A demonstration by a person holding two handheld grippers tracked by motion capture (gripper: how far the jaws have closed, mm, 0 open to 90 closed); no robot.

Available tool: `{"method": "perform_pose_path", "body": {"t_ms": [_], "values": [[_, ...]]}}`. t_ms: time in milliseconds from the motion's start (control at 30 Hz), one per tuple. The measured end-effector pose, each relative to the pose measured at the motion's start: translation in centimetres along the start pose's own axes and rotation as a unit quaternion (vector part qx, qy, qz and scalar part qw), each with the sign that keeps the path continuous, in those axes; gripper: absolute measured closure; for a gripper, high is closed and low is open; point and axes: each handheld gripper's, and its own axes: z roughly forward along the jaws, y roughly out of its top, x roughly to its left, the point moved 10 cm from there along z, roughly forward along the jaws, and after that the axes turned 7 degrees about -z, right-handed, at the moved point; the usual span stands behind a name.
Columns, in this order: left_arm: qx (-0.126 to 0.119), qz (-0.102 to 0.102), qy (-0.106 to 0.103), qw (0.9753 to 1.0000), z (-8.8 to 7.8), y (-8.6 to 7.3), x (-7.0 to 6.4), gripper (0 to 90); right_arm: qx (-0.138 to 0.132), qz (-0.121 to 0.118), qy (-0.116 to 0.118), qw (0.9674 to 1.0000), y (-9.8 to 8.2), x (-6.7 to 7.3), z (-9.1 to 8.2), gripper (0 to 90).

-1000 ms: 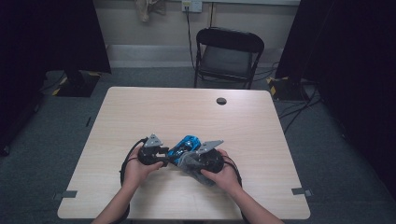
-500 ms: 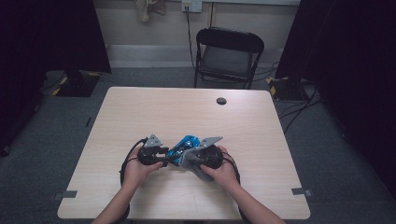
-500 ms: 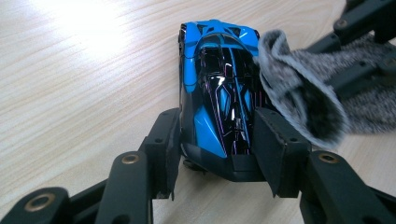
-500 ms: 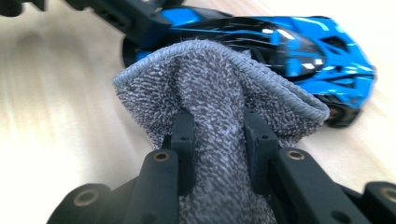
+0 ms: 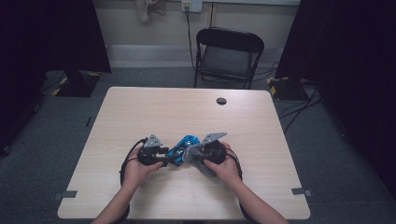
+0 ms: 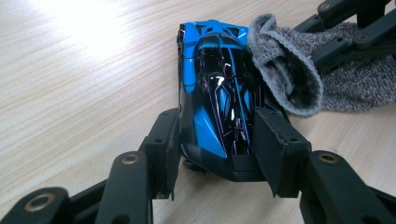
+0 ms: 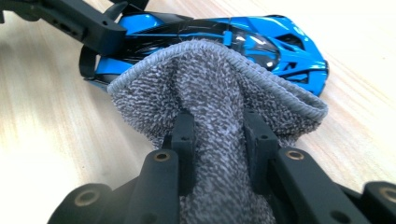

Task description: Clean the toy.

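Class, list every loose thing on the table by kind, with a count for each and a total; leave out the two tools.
Toy cars: 1, the blue and black car
Cloths: 1, the grey knitted cloth
Small dark round things: 1, the disc near the far edge
Total: 3

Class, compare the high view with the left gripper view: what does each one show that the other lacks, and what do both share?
High view alone: the chair, the black disc on the table, both hands. Left gripper view alone: the left gripper clamping the blue toy car by its sides, and the open mouth of the grey sock. Both: car, sock, wooden table.
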Motion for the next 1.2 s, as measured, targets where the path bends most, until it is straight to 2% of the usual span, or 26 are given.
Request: {"method": "perform_pose_path", "body": {"t_ms": [333,733,1067,1133,1200], "values": [[0.001,0.0,-0.001,1.0,0.0,0.0,0.0,52.6,-0.004,0.009,-0.012,0.9999,-0.3,-1.4,-0.3,70.7],[0.002,0.0,-0.001,1.0,0.0,0.0,0.0,52.6,-0.008,0.034,-0.03,0.9989,-0.6,-3.3,-0.5,70.7],[0.003,0.0,-0.001,1.0,0.0,0.0,0.0,52.6,0.004,0.035,-0.048,0.9982,-0.4,-4.3,-0.4,71.0],[0.003,-0.001,-0.001,1.0,0.0,0.0,0.0,52.6,0.005,0.04,-0.059,0.9975,-0.5,-4.9,-0.6,71.1],[0.003,-0.001,-0.001,1.0,0.0,0.0,0.0,52.6,0.005,0.043,-0.058,0.9974,-0.6,-5.0,-0.8,71.2]]}}
